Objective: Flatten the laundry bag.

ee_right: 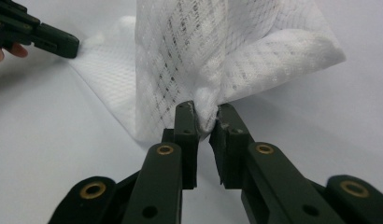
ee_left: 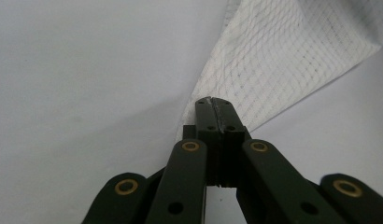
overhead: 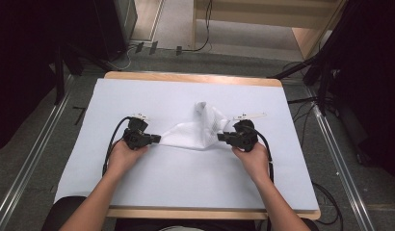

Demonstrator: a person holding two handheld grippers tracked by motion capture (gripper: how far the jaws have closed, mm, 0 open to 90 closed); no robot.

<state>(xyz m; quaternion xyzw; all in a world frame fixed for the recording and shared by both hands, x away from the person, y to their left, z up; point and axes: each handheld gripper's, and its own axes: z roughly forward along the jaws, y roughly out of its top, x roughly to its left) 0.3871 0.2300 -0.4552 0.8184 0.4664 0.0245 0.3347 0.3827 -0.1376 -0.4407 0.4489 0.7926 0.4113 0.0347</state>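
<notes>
A white mesh cloth (overhead: 195, 132) lies crumpled in the middle of the white table cover (overhead: 186, 183), with a peak rising at its far side. My left gripper (overhead: 157, 138) is at its left corner. In the left gripper view the jaws (ee_left: 213, 100) are pressed together on the cloth's edge (ee_left: 283, 60). My right gripper (overhead: 219, 137) is at the cloth's right end. In the right gripper view its tips (ee_right: 207, 109) stand slightly apart with a bunched fold of the cloth (ee_right: 203, 56) pinched between them. The left gripper (ee_right: 49, 39) shows at that view's top left.
The table's wooden rim (overhead: 186, 77) shows at the far edge. Black stands (overhead: 325, 72) and cables (overhead: 306, 110) flank the table on the floor, and metal rails (overhead: 32, 159) run along both sides. Bare white cover surrounds the cloth.
</notes>
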